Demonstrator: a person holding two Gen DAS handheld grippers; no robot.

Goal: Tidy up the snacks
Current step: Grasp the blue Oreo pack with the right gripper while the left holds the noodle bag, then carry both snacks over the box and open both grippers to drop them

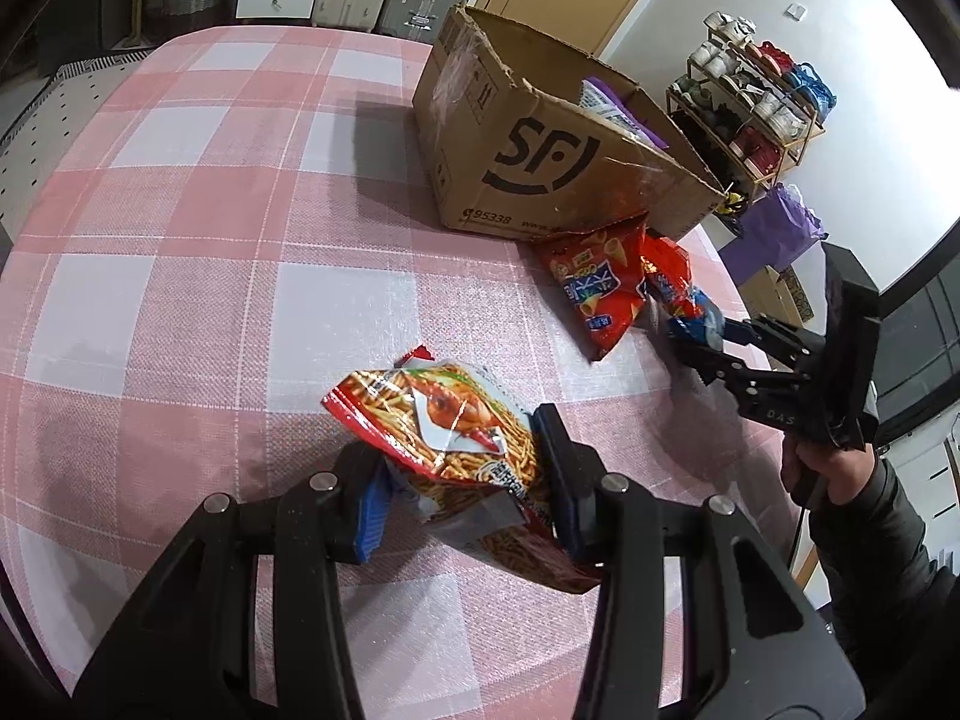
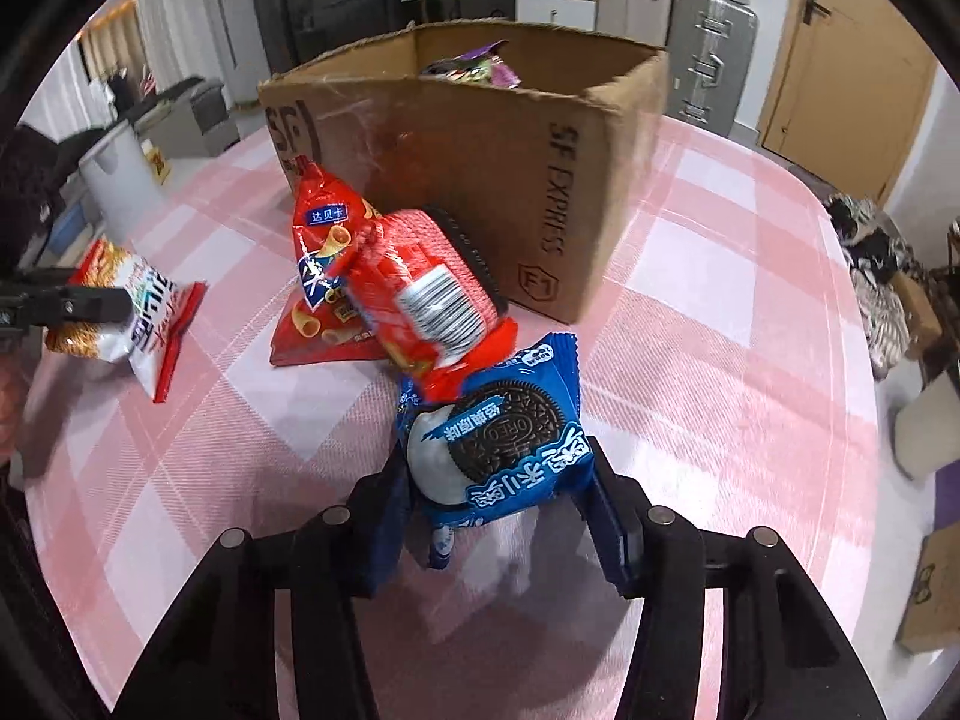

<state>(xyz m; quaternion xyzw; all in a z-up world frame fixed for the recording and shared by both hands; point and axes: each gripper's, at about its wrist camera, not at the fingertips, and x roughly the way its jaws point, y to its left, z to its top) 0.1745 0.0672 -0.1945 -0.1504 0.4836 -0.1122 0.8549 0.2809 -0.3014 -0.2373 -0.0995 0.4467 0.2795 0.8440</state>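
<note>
My left gripper (image 1: 468, 480) is shut on a red bag of noodle sticks (image 1: 444, 420), held just above the pink checked tablecloth (image 1: 210, 240). In the right wrist view the same bag (image 2: 132, 306) shows at the left with that gripper (image 2: 60, 303) on it. My right gripper (image 2: 498, 498) has its blue pads pressed on the sides of a blue Oreo packet (image 2: 498, 438). A red wafer packet (image 2: 420, 300) lies partly on the Oreo packet and leans on a red cone-snack bag (image 2: 324, 276). Both rest against the cardboard box (image 2: 468, 180).
The open SF cardboard box (image 1: 540, 138) stands at the far side of the table, with purple packets (image 2: 480, 63) inside. A person's hand (image 1: 822, 474) holds the right gripper (image 1: 690, 330). A shoe rack (image 1: 756, 108) stands beyond the table's right edge.
</note>
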